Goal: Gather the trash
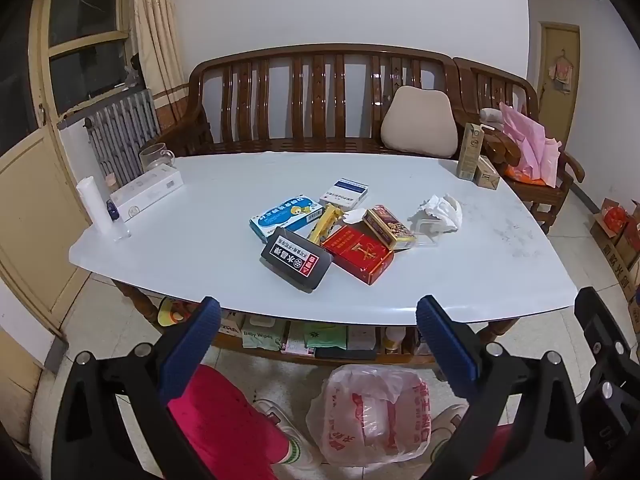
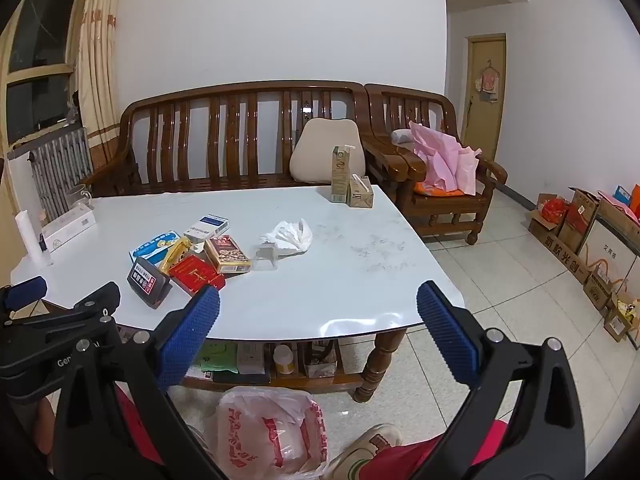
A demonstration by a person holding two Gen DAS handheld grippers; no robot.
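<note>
A heap of trash lies mid-table: a black box (image 1: 297, 260) (image 2: 148, 280), a red box (image 1: 358, 254) (image 2: 196, 274), a brown packet (image 1: 390, 227) (image 2: 227, 256), a yellow wrapper (image 1: 324, 222), a blue-and-white box (image 1: 286, 216), a white-and-blue carton (image 1: 344, 193) (image 2: 209, 227), a crumpled tissue (image 1: 440, 210) (image 2: 289, 236) and a clear plastic piece (image 2: 267, 261). A white plastic bag (image 1: 372, 416) (image 2: 272, 432) with red print sits open on the floor. My left gripper (image 1: 318, 320) hangs open before the table's near edge, nothing between its fingers. My right gripper (image 2: 318, 320) is likewise open and holds nothing.
Two drink cartons (image 1: 476, 160) (image 2: 350, 188) stand at the table's (image 1: 200, 272) far right corner. A long white box (image 1: 146, 192), a white tube and a glass mug sit far left. A wooden bench (image 1: 304, 92) stands behind. Cardboard boxes (image 2: 592, 240) line the right wall. The person's feet flank the bag.
</note>
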